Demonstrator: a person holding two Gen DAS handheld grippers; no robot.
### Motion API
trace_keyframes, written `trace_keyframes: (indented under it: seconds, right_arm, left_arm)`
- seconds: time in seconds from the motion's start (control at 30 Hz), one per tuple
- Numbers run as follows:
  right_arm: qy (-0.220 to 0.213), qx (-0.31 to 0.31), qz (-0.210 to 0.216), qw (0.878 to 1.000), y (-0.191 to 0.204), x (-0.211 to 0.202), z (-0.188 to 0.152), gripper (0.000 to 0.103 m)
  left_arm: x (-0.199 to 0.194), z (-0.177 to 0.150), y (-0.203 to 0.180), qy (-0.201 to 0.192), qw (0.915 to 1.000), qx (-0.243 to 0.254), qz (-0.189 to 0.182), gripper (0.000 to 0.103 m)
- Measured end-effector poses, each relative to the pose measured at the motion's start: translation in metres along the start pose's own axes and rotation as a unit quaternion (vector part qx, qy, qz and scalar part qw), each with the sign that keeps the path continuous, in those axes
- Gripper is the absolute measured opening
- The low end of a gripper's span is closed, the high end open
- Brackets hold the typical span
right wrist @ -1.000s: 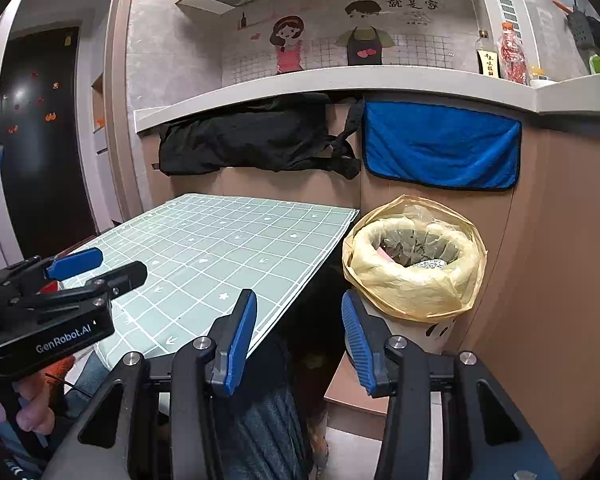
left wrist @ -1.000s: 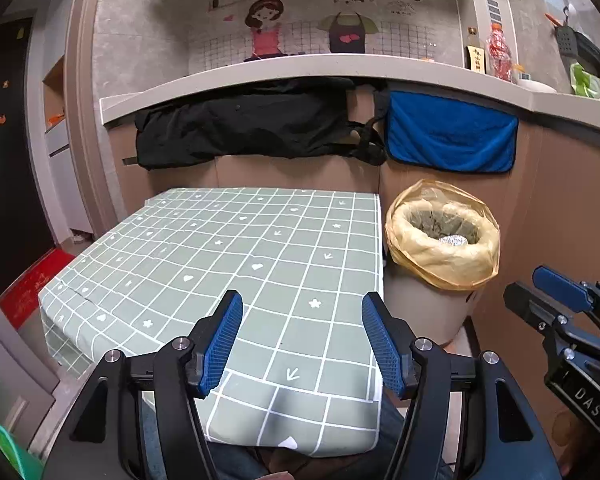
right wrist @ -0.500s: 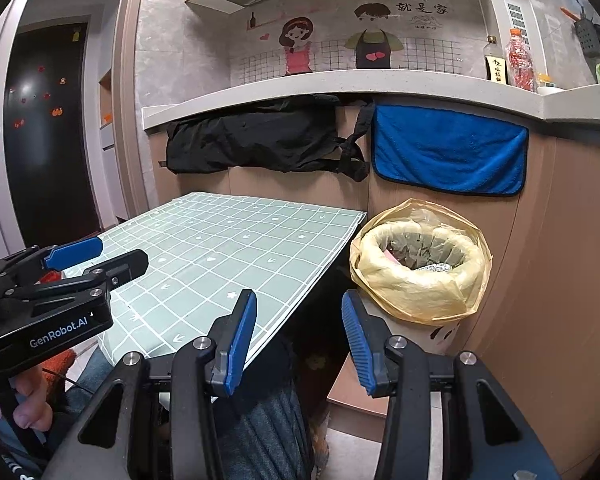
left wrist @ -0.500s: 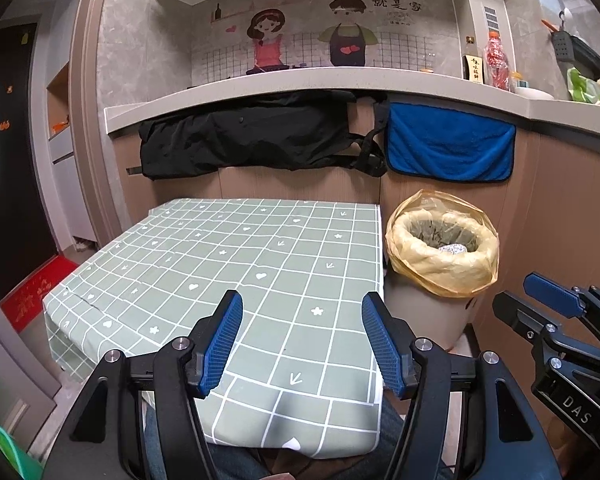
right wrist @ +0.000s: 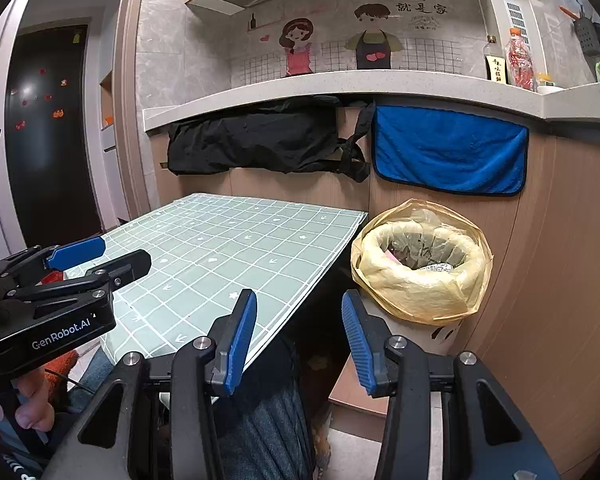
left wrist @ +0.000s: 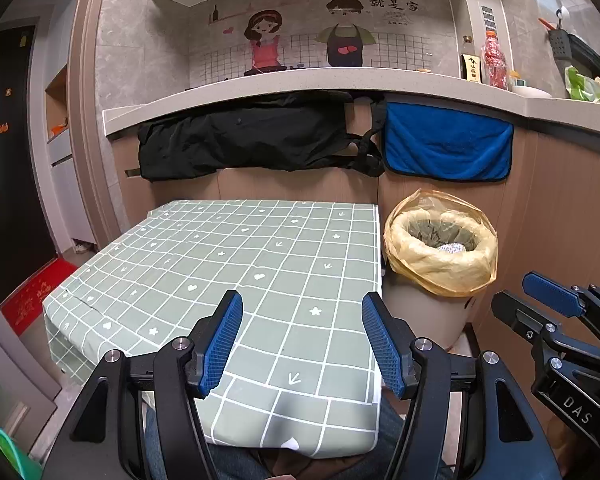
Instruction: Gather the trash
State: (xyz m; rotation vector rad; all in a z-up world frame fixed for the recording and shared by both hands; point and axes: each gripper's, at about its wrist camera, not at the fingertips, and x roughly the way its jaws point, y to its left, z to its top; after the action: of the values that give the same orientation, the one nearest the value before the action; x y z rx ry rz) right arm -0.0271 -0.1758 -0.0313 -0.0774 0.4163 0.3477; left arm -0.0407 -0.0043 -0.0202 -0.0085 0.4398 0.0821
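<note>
Both grippers hold steady, nothing shifts: left gripper [left wrist: 302, 338] released, right gripper [right wrist: 299, 336] released too (both empty). Tablecloth [left wrist: 236, 264] bare, bin [right wrist: 422, 268] loaded — collection looks finished.

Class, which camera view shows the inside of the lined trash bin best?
The right wrist view: the trash bin sits nearer, showing pink and crumpled scraps inside. The left wrist view shows it farther off, with only one pale crumpled piece visible.
</note>
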Motion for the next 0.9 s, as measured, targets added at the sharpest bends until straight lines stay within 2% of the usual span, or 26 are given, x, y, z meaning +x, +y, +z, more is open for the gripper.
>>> trace_keyframes:
  seconds: [0.9]
  right_arm:
    - [-0.003, 0.001, -0.003, 1.000, 0.0012, -0.0012, 0.0015, 0.042]
  left_arm:
    - [0.0061, 0.0014, 0.0004, 0.003, 1.0000, 0.000, -0.004, 0.063]
